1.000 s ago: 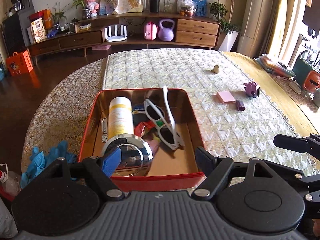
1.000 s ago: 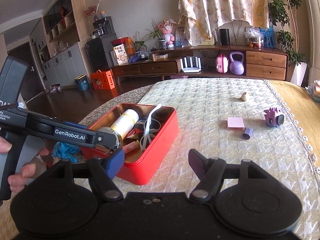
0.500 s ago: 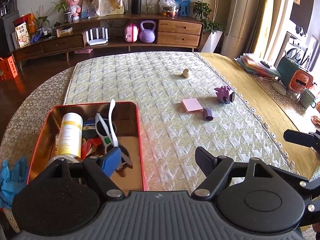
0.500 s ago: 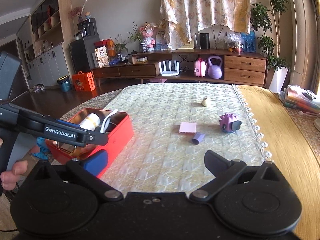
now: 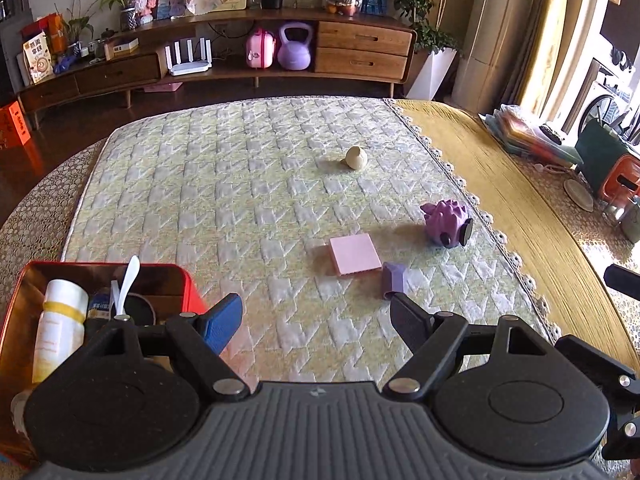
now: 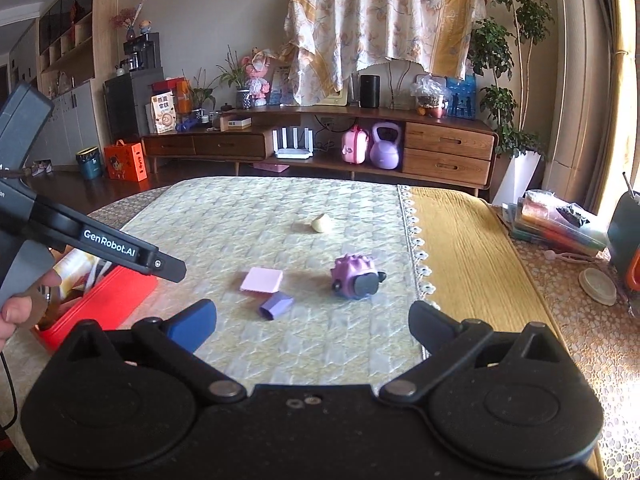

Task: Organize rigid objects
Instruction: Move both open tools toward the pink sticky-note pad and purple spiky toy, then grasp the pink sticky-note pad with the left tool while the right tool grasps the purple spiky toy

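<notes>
My left gripper (image 5: 314, 316) and right gripper (image 6: 312, 320) both gape empty above quilted counter (image 5: 240, 200); small purple block (image 6: 276, 305) touching flat pink square pad (image 6: 262, 280).

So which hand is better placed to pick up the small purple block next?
Probably the left. The left tongs are open with the small purple block just ahead of them. The right tongs are open too, but the block sits off toward their left finger.

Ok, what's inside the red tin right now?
In the red tin: a white bottle with a yellow band, white sunglasses, a dark round item beside them. The left gripper's body covers the near half.
</notes>
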